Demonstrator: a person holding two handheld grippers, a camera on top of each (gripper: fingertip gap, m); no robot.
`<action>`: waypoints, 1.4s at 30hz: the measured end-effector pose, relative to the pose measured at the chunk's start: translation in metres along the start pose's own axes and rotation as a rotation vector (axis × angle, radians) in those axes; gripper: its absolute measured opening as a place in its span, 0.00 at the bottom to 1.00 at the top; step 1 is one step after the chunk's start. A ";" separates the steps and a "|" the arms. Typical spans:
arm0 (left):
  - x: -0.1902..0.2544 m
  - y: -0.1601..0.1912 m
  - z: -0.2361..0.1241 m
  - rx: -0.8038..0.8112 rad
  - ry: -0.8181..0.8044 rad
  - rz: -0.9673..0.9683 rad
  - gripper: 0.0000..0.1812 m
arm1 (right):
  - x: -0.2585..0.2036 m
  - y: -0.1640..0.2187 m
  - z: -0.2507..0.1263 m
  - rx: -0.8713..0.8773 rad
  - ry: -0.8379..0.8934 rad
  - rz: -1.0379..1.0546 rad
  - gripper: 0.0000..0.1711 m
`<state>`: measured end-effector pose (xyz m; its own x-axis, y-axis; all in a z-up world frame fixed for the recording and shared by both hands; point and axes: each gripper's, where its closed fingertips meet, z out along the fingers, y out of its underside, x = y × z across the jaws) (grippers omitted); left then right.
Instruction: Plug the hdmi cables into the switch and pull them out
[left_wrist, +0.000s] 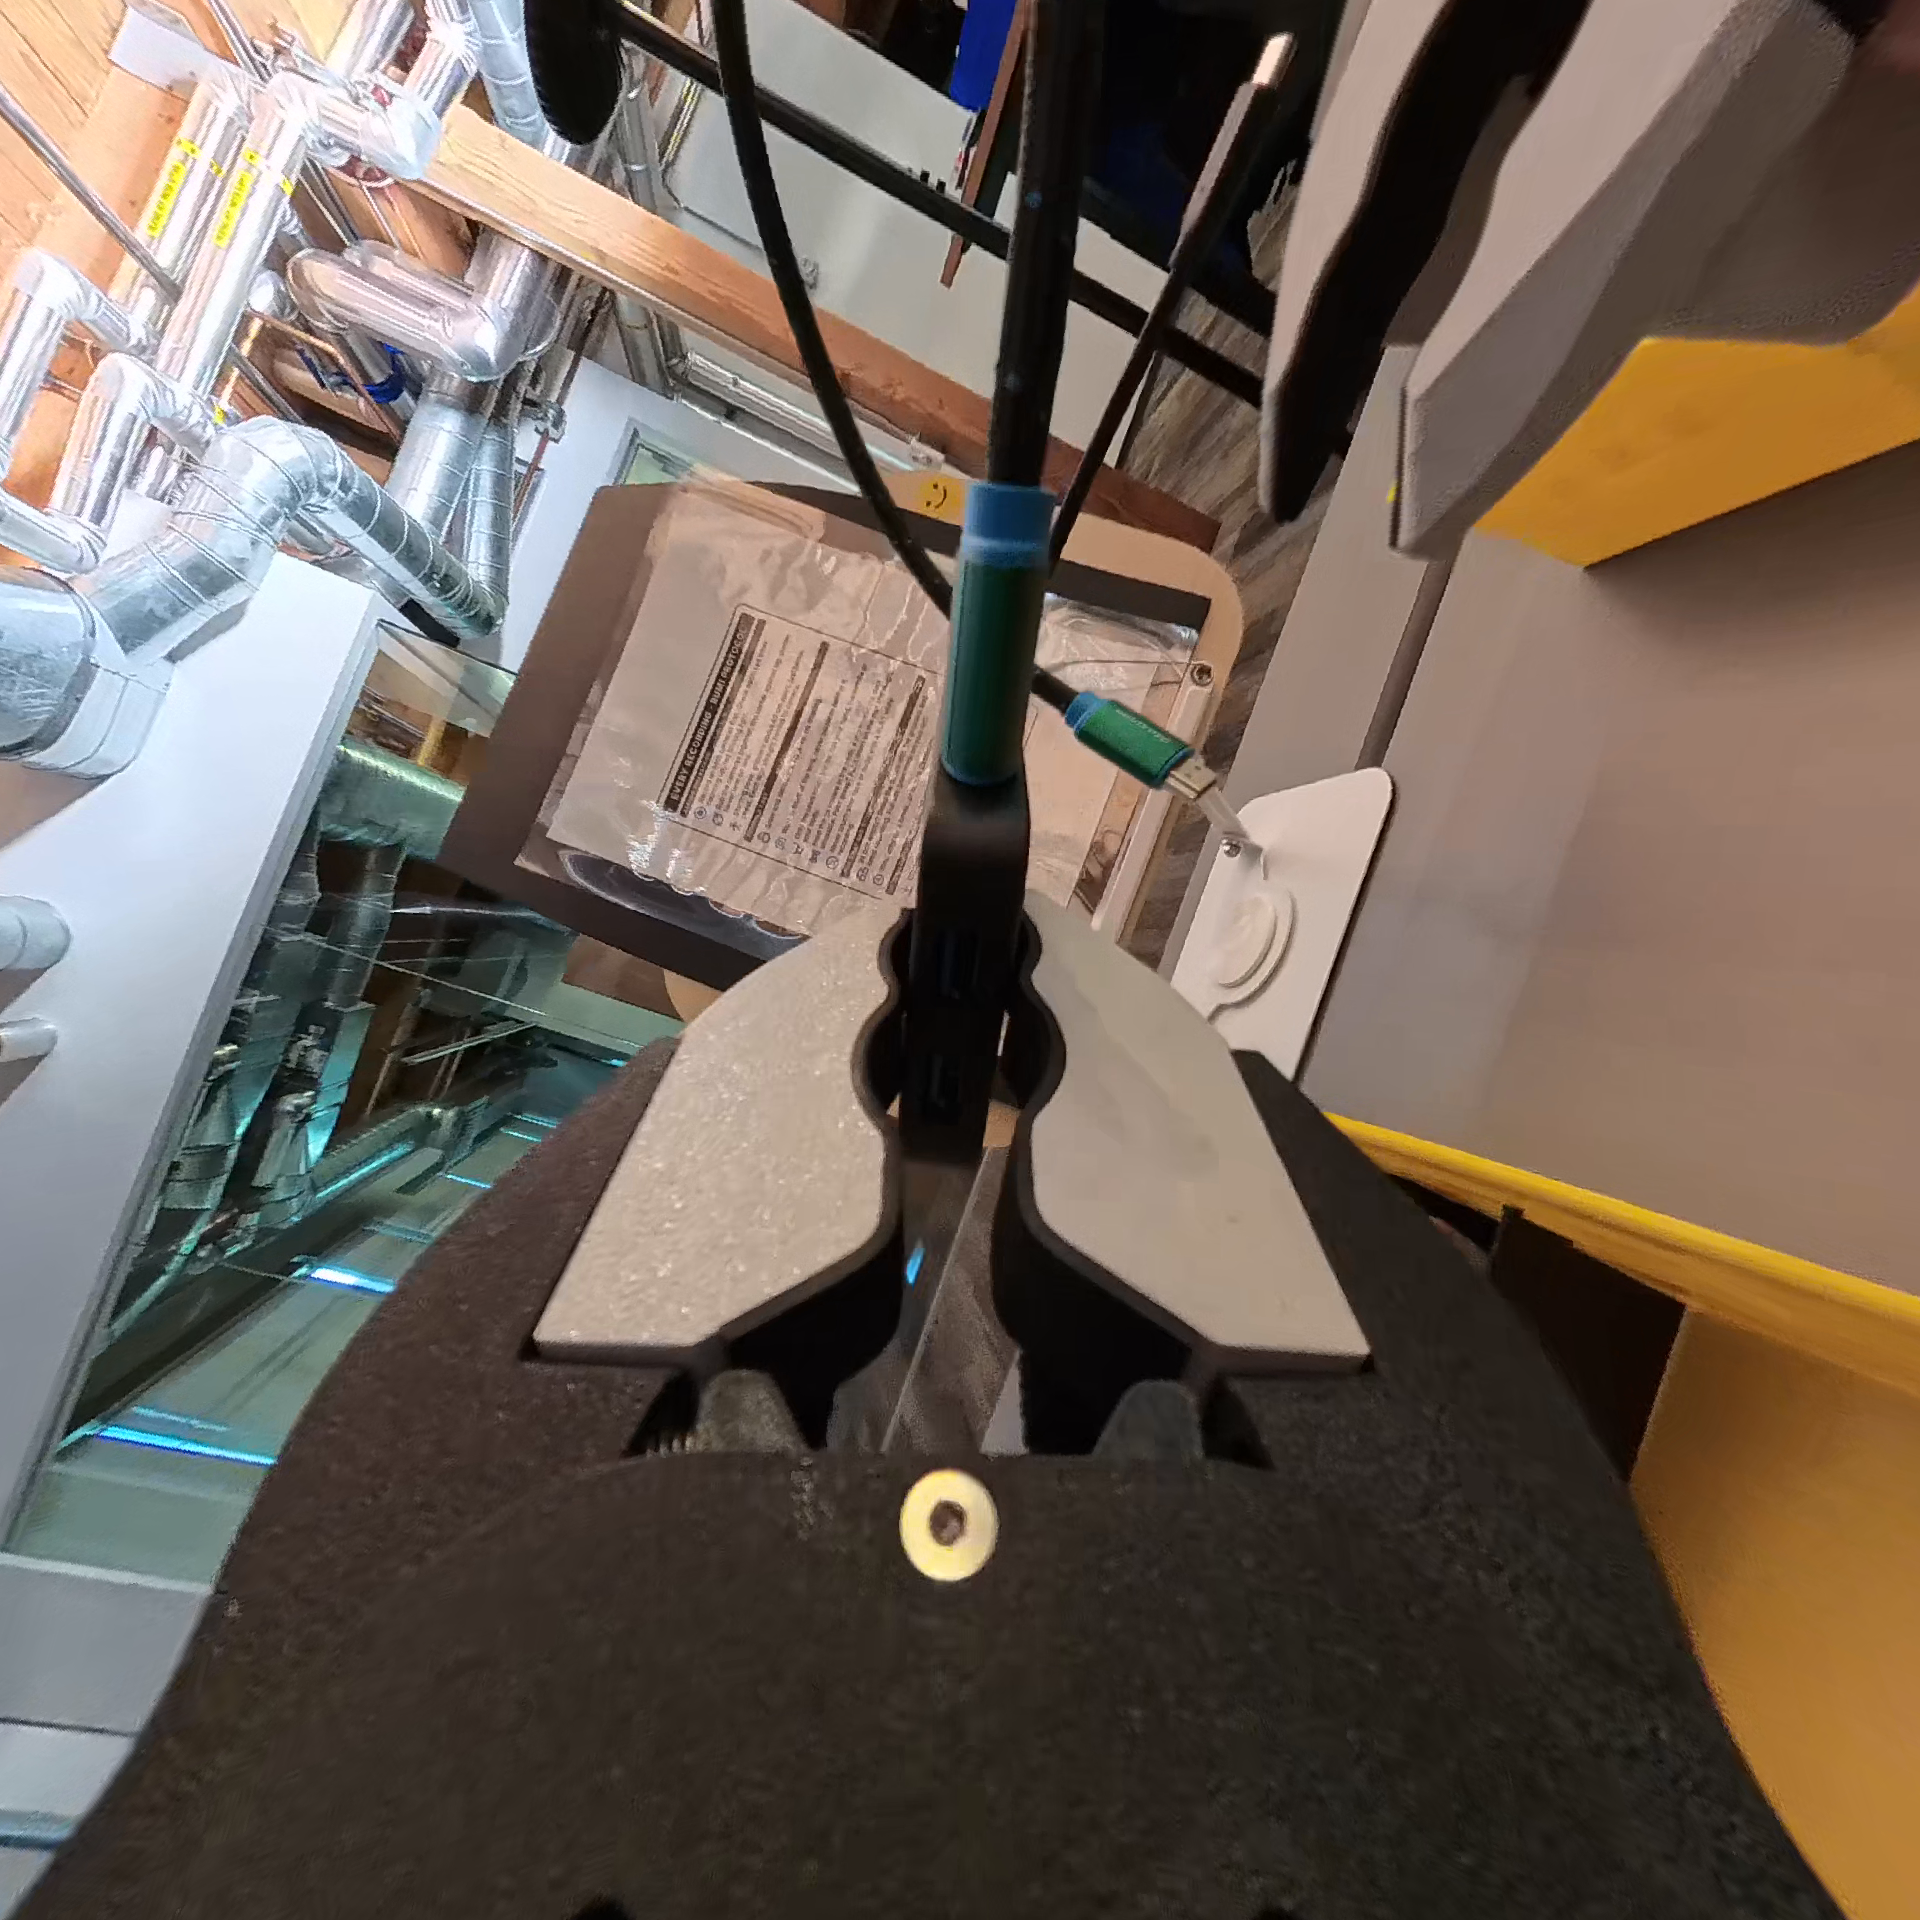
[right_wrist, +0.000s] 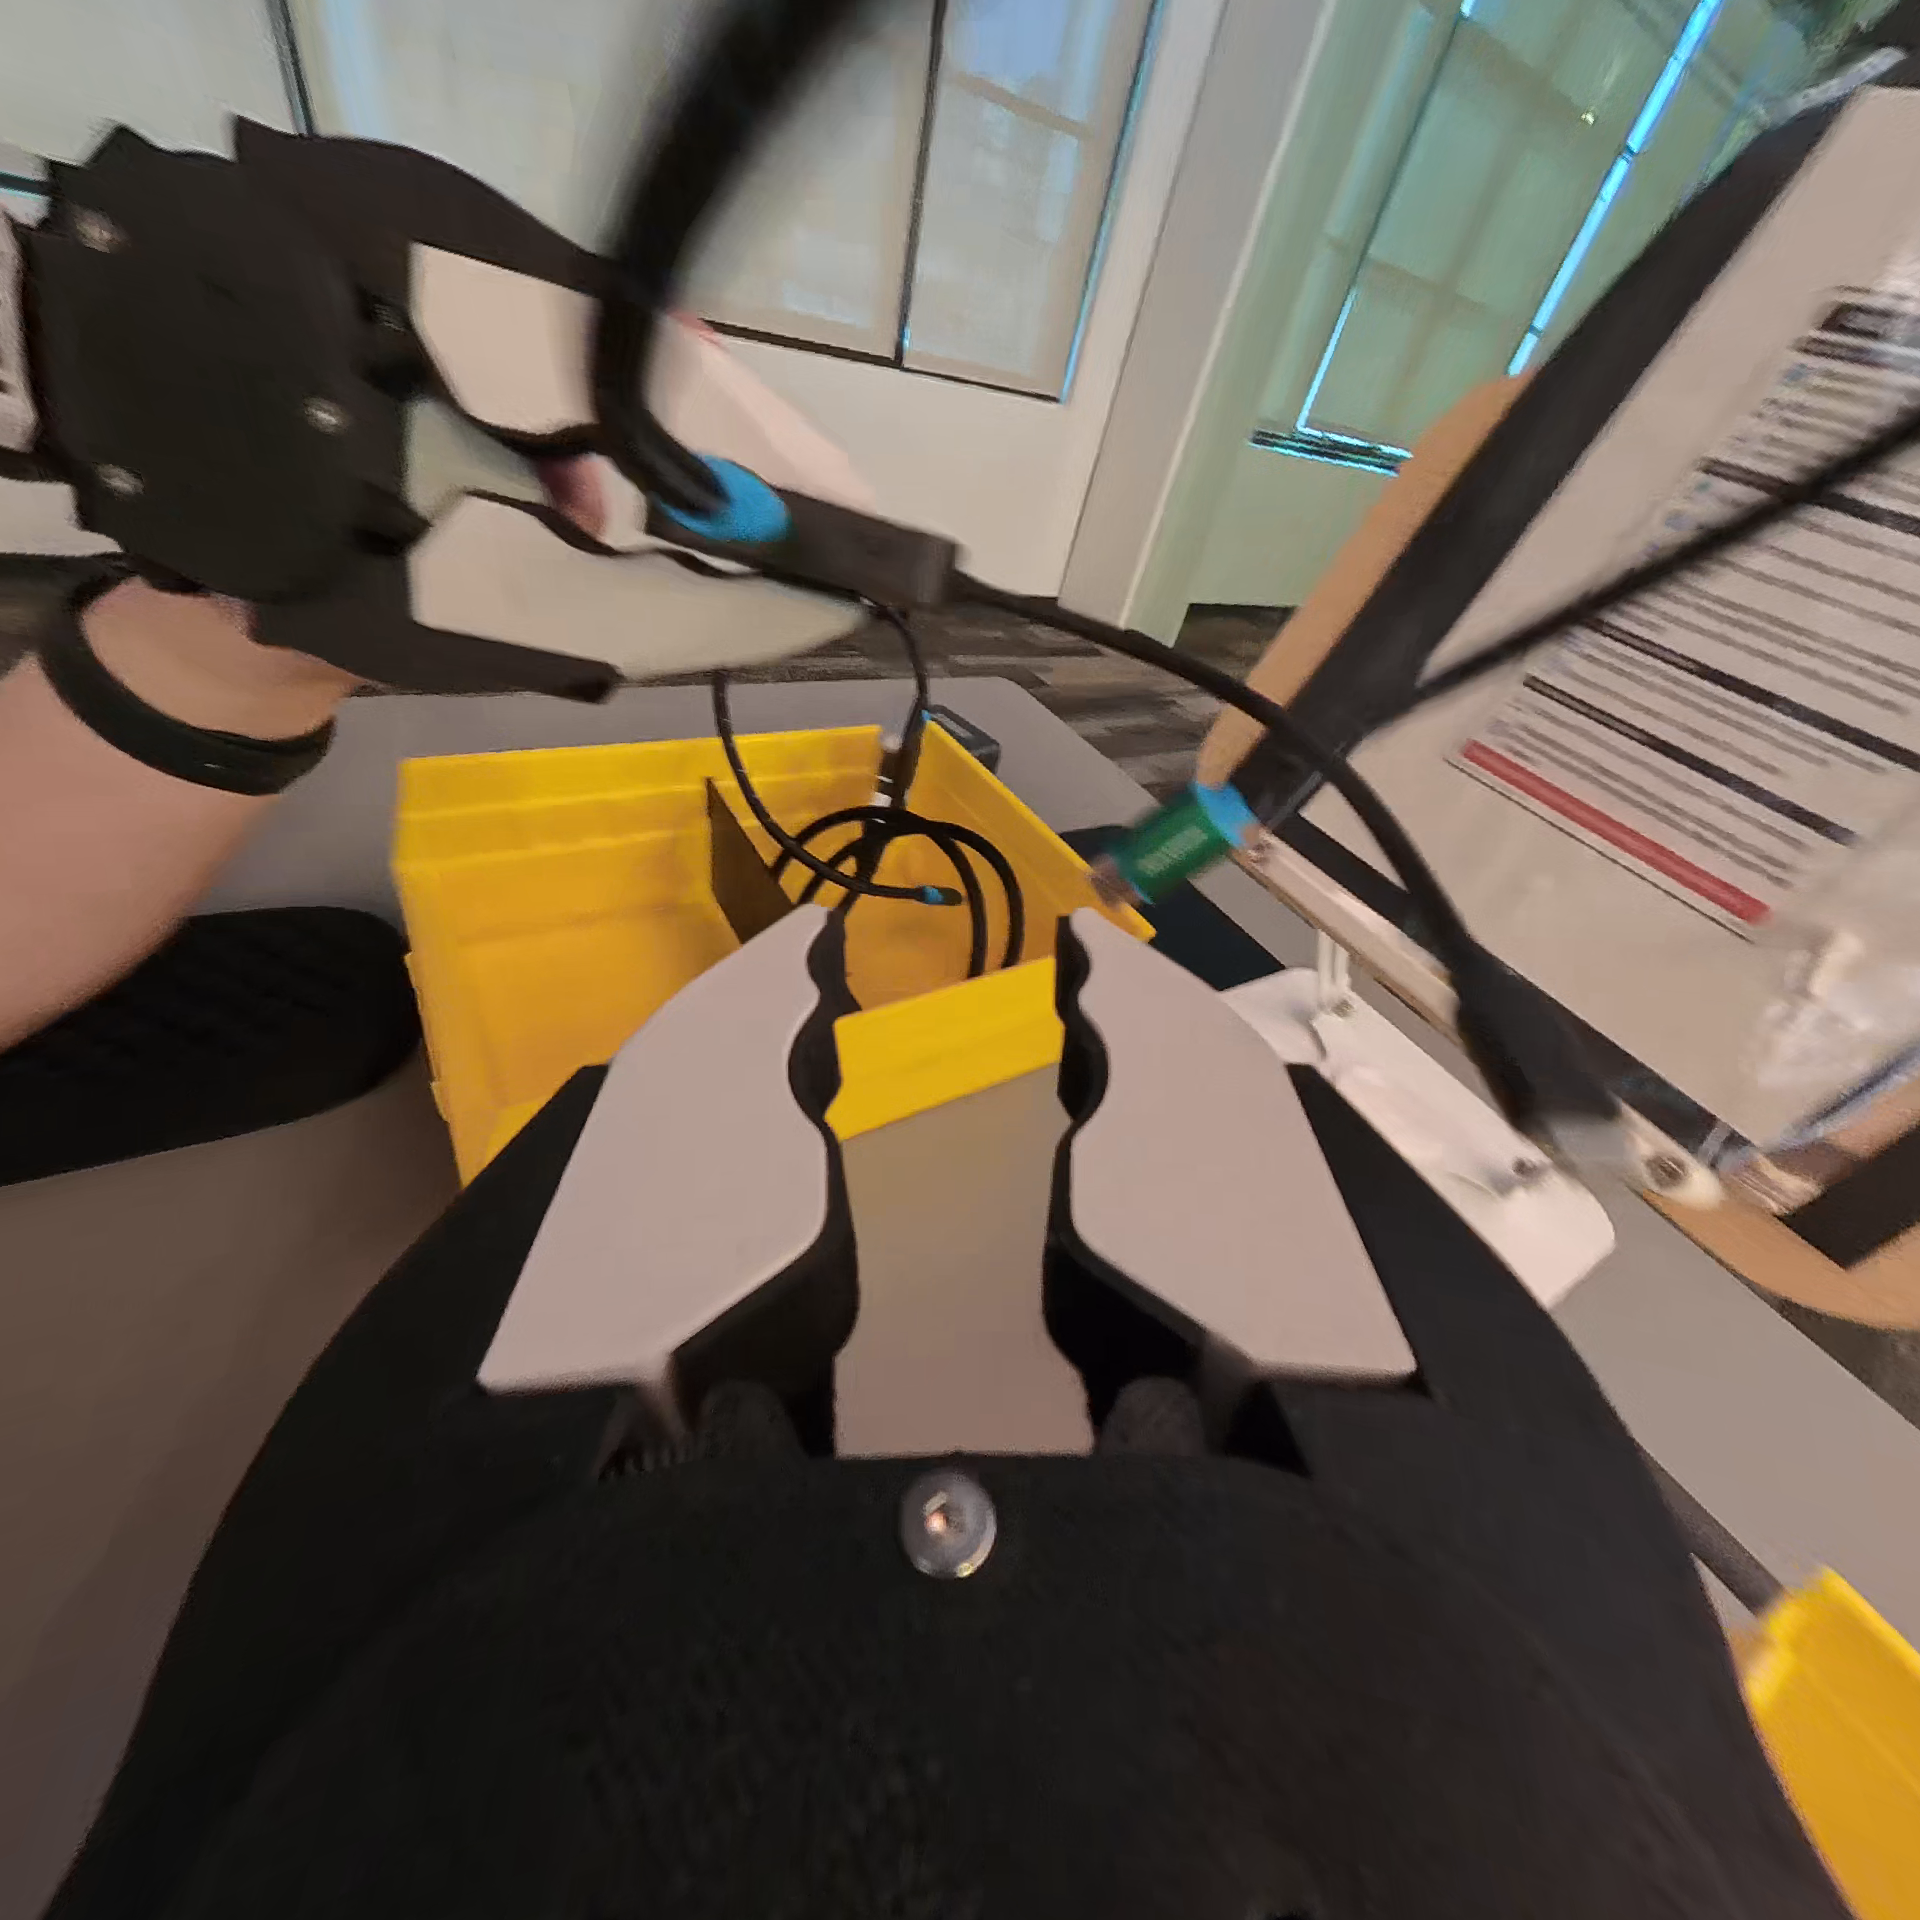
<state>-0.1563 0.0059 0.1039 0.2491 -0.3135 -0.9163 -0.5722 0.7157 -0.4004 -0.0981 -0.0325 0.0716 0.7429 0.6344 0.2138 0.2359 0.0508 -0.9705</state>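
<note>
My left gripper (left_wrist: 961, 966) is shut on the thin black switch (left_wrist: 961, 914), held up in the air. One HDMI plug with a green body and blue collar (left_wrist: 987, 665) sits in the switch's far end. A second green plug (left_wrist: 1132, 732) hangs loose on its black cable to the right. In the right wrist view the left gripper (right_wrist: 748, 566) holds the switch (right_wrist: 862, 551) at upper left, and the loose green plug (right_wrist: 1174, 842) dangles beyond my fingers. My right gripper (right_wrist: 945, 997) is open and empty above the table; it also shows in the left wrist view (left_wrist: 1351, 509).
A yellow bin (right_wrist: 582, 914) with coiled black cables stands on the grey table (right_wrist: 208, 1299). A white mount base (right_wrist: 1434, 1153) lies to the right, beside a wood-edged board with a printed sheet (right_wrist: 1714, 727). Another black cable end (right_wrist: 1548, 1091) hangs near it. A second yellow bin corner (right_wrist: 1839, 1745) shows at lower right. My hands' fingertips stand some 9 cm from each other.
</note>
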 end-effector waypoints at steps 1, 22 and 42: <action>0.002 0.000 0.002 -0.007 0.001 0.017 0.08 | -0.004 -0.001 0.002 0.012 -0.005 -0.007 0.24; 0.057 0.003 0.032 -0.067 0.054 0.223 0.08 | -0.013 0.005 0.020 0.129 -0.047 0.182 0.13; 0.040 -0.012 0.021 -0.001 0.025 0.113 0.09 | -0.019 -0.017 0.007 0.249 0.034 0.069 0.13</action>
<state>-0.1235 -0.0021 0.0724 0.1636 -0.2461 -0.9553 -0.5965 0.7466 -0.2945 -0.1213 -0.0399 0.0835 0.7734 0.6170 0.1456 0.0257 0.1989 -0.9797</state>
